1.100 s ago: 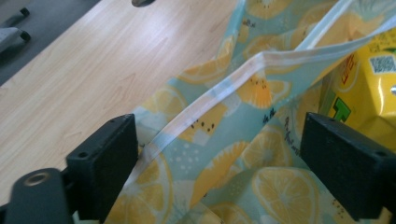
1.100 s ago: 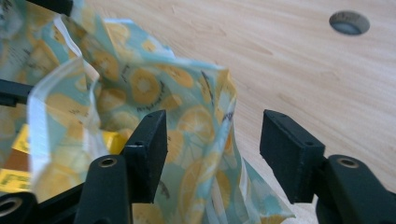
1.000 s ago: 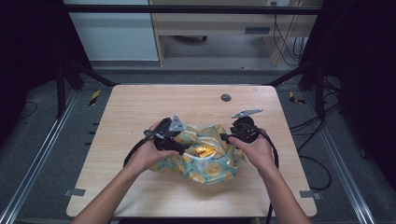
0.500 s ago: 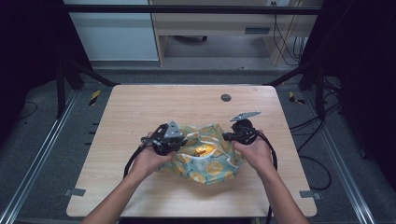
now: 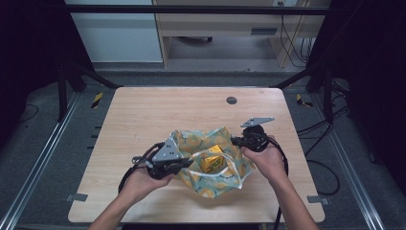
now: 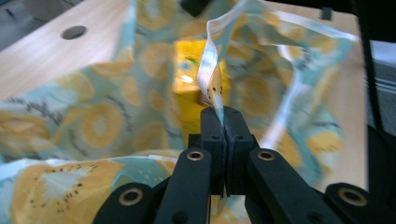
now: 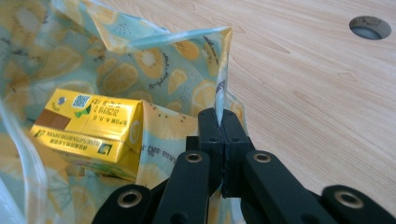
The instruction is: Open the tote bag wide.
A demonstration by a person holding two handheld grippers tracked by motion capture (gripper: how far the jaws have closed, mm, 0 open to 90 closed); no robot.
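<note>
holding the lemon-print bag (image 5: pixel 210 165) open at mid-table (image 5: pixel 143 115), we have both sets of fingers clenched on it: our left gripper (image 6: pixel 219 122) has just closed on the white handle strap (image 6: pixel 209 70), our right gripper (image 7: pixel 219 125) pinches the rim. the film looks thin, limp and slippery, so we judge edges and strap the best holds. the yellow carton (image 7: pixel 88 130) inside seems light.
</note>
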